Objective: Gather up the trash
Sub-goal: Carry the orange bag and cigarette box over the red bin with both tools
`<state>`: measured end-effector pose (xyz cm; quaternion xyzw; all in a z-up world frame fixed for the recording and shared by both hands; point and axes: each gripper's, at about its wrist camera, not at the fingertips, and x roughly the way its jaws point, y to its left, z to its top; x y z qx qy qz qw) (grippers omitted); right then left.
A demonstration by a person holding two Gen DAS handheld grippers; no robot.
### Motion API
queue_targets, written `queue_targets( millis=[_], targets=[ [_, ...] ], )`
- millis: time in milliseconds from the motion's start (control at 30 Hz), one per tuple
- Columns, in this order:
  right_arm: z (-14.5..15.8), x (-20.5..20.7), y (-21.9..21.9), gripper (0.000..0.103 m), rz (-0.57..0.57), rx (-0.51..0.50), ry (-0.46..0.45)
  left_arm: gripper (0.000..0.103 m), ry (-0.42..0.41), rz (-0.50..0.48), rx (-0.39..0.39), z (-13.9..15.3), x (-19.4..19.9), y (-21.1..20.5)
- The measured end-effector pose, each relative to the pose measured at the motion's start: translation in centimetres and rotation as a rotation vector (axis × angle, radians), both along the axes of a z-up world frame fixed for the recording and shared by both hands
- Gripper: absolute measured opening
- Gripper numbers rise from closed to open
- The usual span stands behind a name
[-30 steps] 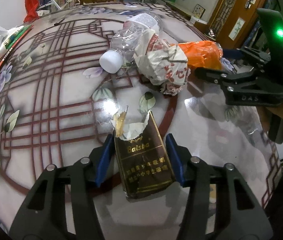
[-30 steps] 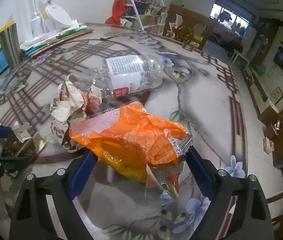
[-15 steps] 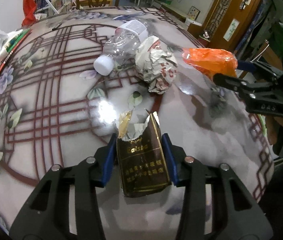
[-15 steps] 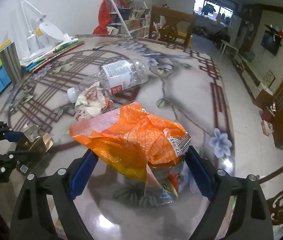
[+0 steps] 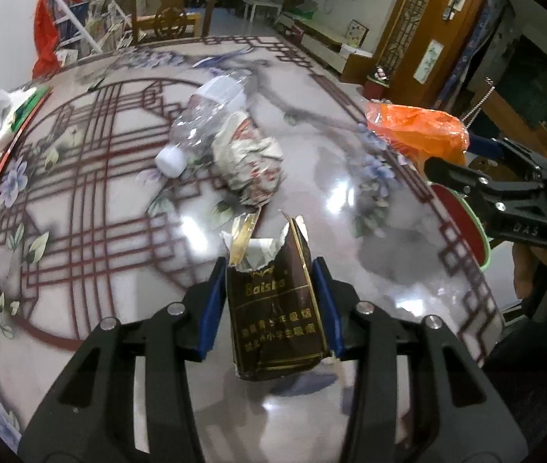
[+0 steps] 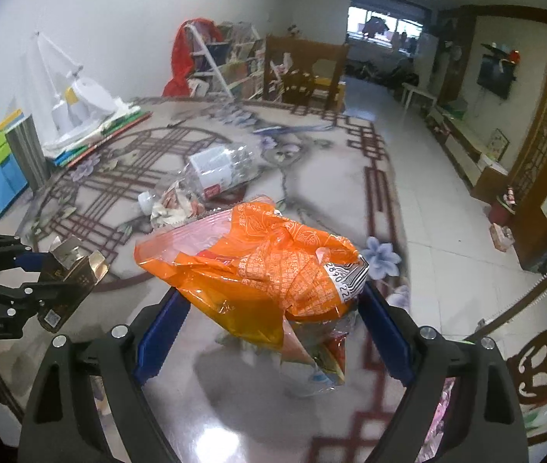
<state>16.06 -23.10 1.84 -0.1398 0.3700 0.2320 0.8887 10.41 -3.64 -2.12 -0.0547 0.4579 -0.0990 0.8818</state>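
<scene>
Two pieces are lifted off the surface (image 5: 350,200) — left gripper (image 5: 271,301) jaws pinching the torn cigarette pack (image 5: 277,308), right gripper (image 6: 273,332) jaws clamping the orange wrapper (image 6: 258,270); farther off, the plastic bottle (image 5: 204,123) and crumpled paper (image 5: 254,162) await pickup

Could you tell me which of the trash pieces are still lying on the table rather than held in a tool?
The clear plastic bottle and crumpled paper wrapper lie touching on the table.
</scene>
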Motion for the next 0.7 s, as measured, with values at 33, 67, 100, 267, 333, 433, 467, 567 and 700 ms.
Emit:
queue_targets(
  millis=[33, 67, 100, 267, 333, 433, 467, 567, 700],
  targets=[
    [0.3, -0.2, -0.5, 0.085, -0.010, 0.002, -0.005, 0.042, -0.005, -0.011, 0.000, 0.3, 0.1, -0.5],
    [0.5, -0.3, -1.0, 0.085, -0.018, 0.003, -0.009, 0.042, -0.008, -0.019, 0.002, 0.6, 0.3, -1.0],
    [0.7, -0.4, -1.5, 0.085, -0.029, 0.004, -0.014, 0.042, -0.012, -0.028, 0.002, 0.8, 0.5, -1.4],
    [1.5, -0.7, -4.4, 0.085, -0.085, 0.016, -0.019, 0.042, -0.026, -0.074, -0.005, 1.9, 1.5, -3.9],
    [1.7, -0.7, -5.6, 0.085, -0.106, 0.028, -0.016, 0.042, -0.032, -0.097, -0.007, 2.3, 2.2, -5.2],
    [2.2, -0.8, -7.7, 0.085, -0.145, 0.036, -0.023, 0.042, -0.043, -0.134, -0.008, 2.9, 3.1, -7.4],
    [2.5, -0.8, -8.7, 0.085, -0.162, 0.043, -0.026, 0.042, -0.044, -0.146, -0.009, 3.0, 3.4, -8.2],
    [2.9, -0.8, -10.8, 0.085, -0.194, 0.039, -0.035, 0.042, -0.049, -0.184, -0.017, 3.4, 4.3, -10.6],
    [3.1, -0.8, -14.3, 0.085, -0.261, 0.044, -0.036, 0.042, -0.058, -0.239, -0.031, 3.8, 5.4, -13.9]
  ],
)
